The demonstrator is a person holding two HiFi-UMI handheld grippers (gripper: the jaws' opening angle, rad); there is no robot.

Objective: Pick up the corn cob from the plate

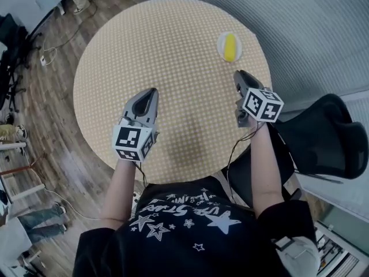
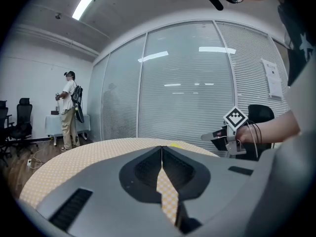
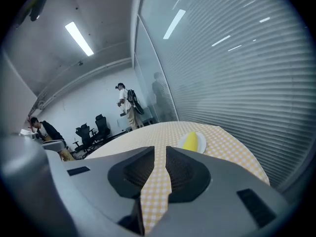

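Note:
A yellow corn cob [image 1: 230, 47] lies on a small white plate [image 1: 219, 41] at the far right of the round checked table [image 1: 173, 68]. My right gripper [image 1: 238, 74] hovers just short of the plate, pointing at it, its jaws closed with nothing between them. In the right gripper view the corn cob [image 3: 191, 142] and plate [image 3: 201, 143] sit ahead, slightly right of the right gripper [image 3: 160, 148]. My left gripper [image 1: 153, 91] is over the table's middle left, shut and empty. The left gripper [image 2: 161, 148] meets at its tips in its own view, with the right gripper [image 2: 224, 135] off to its right.
A black office chair [image 1: 323, 137] stands at the table's right, beside my right arm. A glass wall with blinds [image 3: 232, 73] runs behind the table. A person [image 2: 69, 107] stands far off by a small table, and more chairs [image 2: 19, 117] stand at the left.

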